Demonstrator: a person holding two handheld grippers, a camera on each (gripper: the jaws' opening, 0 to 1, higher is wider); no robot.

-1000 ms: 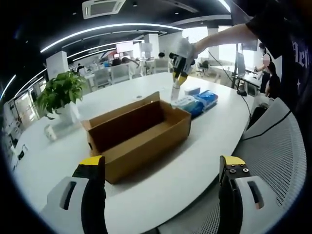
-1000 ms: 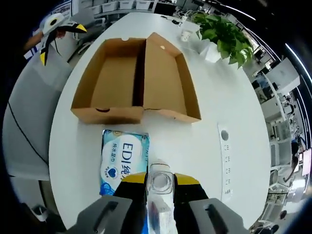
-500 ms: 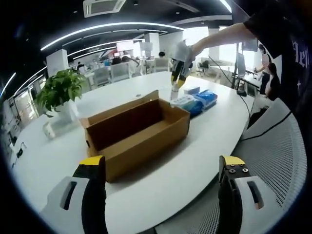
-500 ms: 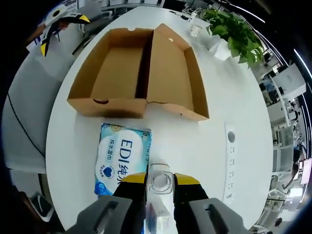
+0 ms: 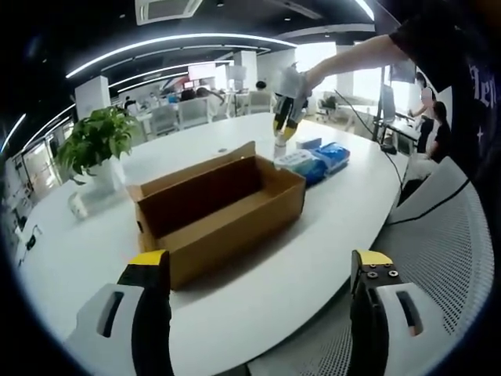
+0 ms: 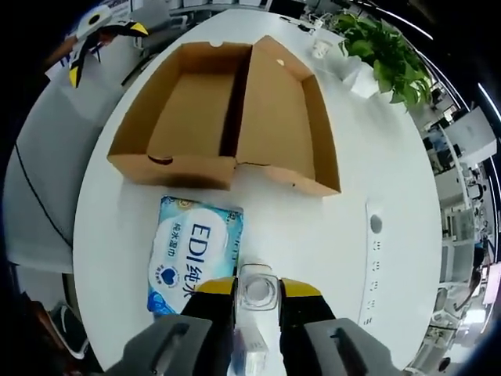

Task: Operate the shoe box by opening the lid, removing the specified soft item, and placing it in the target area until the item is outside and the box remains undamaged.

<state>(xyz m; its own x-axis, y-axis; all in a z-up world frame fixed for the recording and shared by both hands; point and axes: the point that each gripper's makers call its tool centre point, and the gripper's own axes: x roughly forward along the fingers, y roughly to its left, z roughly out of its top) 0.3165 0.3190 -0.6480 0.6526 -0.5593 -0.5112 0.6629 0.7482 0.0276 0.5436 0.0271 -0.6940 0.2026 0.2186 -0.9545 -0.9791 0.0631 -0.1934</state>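
Your right gripper (image 6: 257, 291) is clamping a clear bottle (image 6: 256, 287) just beside the blue wipes pack (image 6: 193, 252), near the open shoe box (image 6: 227, 117); your left gripper (image 5: 254, 298) is hanging wide apart.

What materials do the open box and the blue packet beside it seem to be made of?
The shoe box looks like plain brown cardboard: matte, unprinted, with folded flaps. The blue wipes packet appears to be a soft plastic film pack, glossy and printed. The item in the right gripper looks like clear plastic, though I cannot tell for sure.

boxes – 1 (image 6: 235, 117) | wipe packs – 1 (image 6: 192, 251) | bottles – 1 (image 6: 257, 288) | plants – 1 (image 5: 94, 145)
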